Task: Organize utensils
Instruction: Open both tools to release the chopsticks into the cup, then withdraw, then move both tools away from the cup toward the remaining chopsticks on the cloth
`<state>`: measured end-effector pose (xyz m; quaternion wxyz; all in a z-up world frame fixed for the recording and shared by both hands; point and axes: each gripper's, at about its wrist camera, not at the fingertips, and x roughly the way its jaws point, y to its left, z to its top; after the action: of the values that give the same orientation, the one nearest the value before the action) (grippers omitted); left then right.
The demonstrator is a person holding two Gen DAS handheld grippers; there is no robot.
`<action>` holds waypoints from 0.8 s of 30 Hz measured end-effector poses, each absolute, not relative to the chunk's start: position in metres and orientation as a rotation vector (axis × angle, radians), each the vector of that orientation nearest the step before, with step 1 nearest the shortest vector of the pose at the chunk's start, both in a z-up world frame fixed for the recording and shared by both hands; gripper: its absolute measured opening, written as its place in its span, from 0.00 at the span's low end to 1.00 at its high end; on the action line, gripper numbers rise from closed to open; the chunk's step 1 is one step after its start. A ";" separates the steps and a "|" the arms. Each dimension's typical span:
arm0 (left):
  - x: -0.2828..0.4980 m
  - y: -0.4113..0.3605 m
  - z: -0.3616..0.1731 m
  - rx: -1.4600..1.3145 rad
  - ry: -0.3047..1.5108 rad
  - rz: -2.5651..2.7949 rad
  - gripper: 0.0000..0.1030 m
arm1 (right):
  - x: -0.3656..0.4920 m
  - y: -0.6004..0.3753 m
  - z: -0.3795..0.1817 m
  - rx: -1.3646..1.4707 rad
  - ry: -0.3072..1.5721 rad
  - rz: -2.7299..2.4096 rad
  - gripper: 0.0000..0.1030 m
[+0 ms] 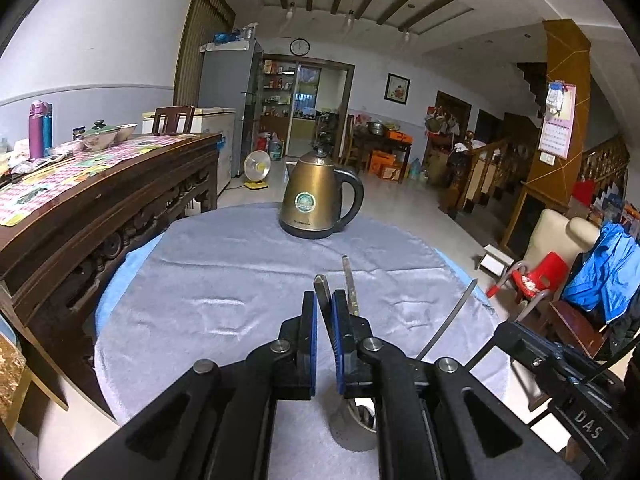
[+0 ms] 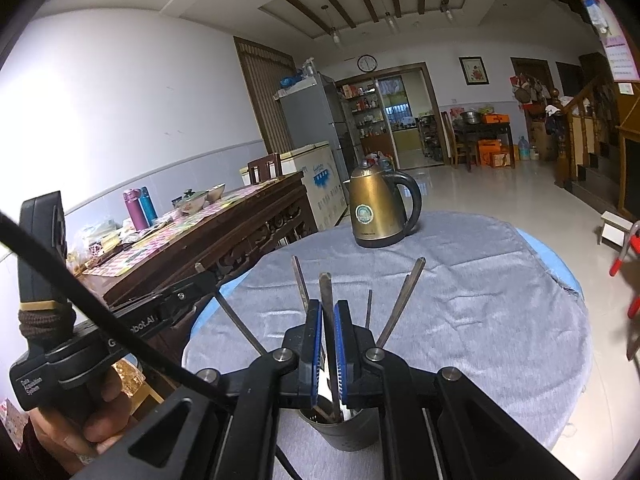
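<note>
A grey utensil cup [image 1: 354,430] stands on the cloth-covered round table [image 1: 200,280], right under both grippers; it also shows in the right wrist view [image 2: 344,430]. My left gripper [image 1: 325,300] is shut on a metal chopstick [image 1: 321,286] that points up and reaches down to the cup. A second chopstick [image 1: 349,284] stands just right of it. My right gripper [image 2: 328,312] is shut on another chopstick [image 2: 326,292] standing in the cup. Several more chopsticks [image 2: 402,304] lean out of the cup around it.
A gold electric kettle [image 1: 316,196] stands at the far side of the table. A dark wooden sideboard [image 1: 92,200] with bowls and bottles runs along the left. A red chair [image 1: 540,276] and a blue jacket [image 1: 608,268] are to the right.
</note>
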<state>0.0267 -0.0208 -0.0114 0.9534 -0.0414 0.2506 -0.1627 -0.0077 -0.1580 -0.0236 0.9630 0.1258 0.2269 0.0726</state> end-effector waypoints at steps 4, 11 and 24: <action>0.023 -0.019 -0.011 -0.069 0.503 -0.310 0.11 | -0.009 -0.158 -0.021 0.272 0.471 0.159 0.11; 0.021 -0.012 -0.010 -0.061 0.489 -0.272 0.41 | -0.021 -0.167 -0.013 0.323 0.409 0.152 0.27; 0.026 -0.001 -0.017 -0.049 0.503 -0.205 0.53 | -0.034 -0.190 -0.008 0.379 0.359 0.076 0.27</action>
<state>0.0257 -0.0008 -0.0173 0.9631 -0.0240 0.2482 -0.1011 -0.0341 -0.1905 -0.0079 0.9654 0.1872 0.1774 0.0374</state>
